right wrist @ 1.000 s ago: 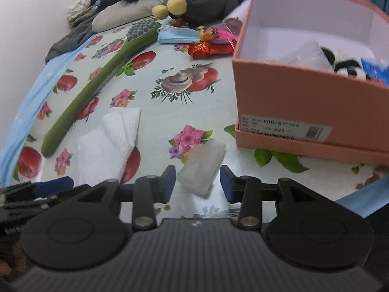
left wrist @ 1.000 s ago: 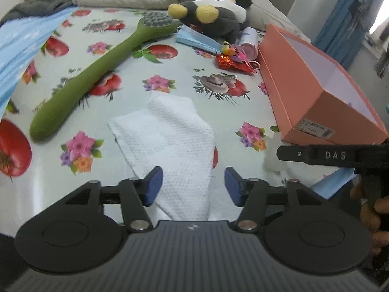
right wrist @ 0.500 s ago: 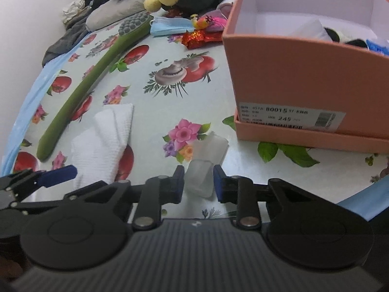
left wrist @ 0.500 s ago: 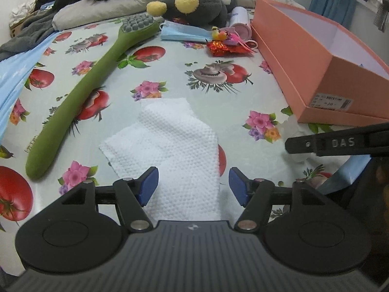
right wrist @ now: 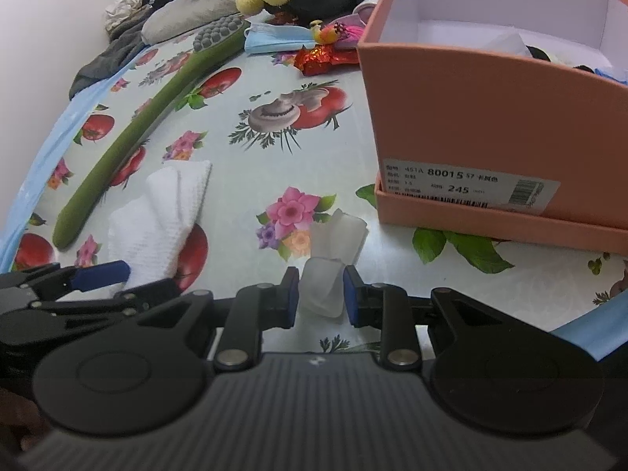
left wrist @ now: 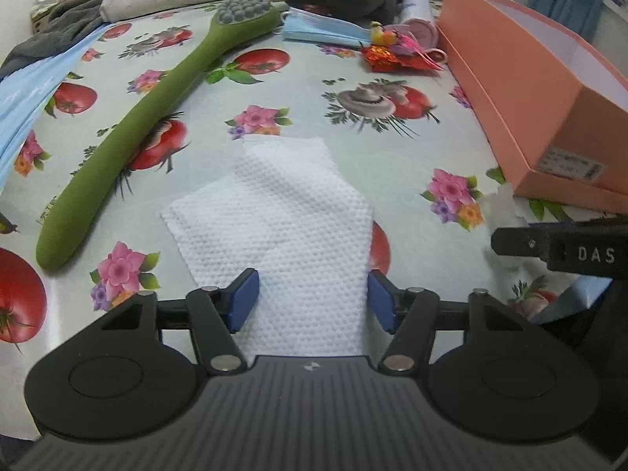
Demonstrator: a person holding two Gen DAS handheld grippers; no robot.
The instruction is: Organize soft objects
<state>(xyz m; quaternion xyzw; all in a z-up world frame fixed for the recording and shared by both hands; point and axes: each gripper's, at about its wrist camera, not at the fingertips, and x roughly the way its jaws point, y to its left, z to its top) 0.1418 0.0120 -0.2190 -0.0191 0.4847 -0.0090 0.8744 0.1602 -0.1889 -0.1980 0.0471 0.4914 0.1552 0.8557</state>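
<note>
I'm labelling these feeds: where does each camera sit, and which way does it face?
Left wrist: on the left claw, aimed down over its open fingers at the white paper towel.
Right wrist: on the right claw, shut on a translucent soft piece before the pink shoebox.
Shared: towel, shoebox, green brush, each other's claw.
</note>
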